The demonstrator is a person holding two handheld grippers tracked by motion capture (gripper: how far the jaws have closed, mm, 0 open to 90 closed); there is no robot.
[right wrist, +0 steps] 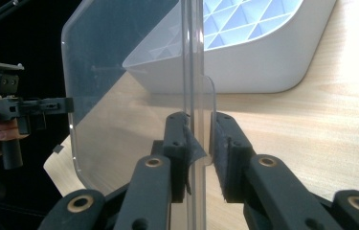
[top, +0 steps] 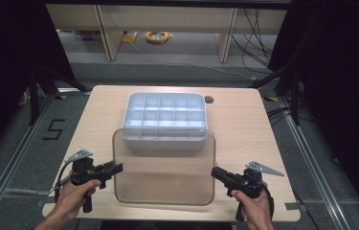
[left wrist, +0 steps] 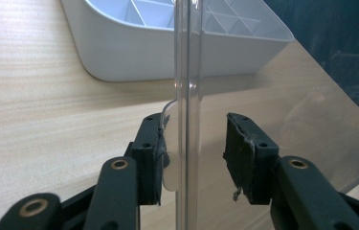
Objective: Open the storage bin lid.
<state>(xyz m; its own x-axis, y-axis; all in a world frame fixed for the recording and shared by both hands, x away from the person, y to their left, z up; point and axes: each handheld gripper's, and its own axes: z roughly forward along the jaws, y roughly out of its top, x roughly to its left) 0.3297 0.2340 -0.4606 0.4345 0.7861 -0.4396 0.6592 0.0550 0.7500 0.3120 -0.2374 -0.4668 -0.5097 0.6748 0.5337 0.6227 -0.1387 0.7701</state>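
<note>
Clear lid (top: 163, 167) held flat over the near middle of the table (top: 244, 124), blocking straight-down reach there. White divided tray (top: 163, 122) just behind it, touching or nearly touching the lid's far edge; can't tell which. Bare wood left and right of tray and lid, open for a hand. Narrow open strip along the far edge behind the tray, with a small dark hole (top: 208, 99) at its right. Left gripper (top: 115, 168) at the lid's left edge, jaws straddling the rim with a gap on one side. Right gripper (top: 215, 172) pinched onto the right rim. Little room at the near edge under the lid.
</note>
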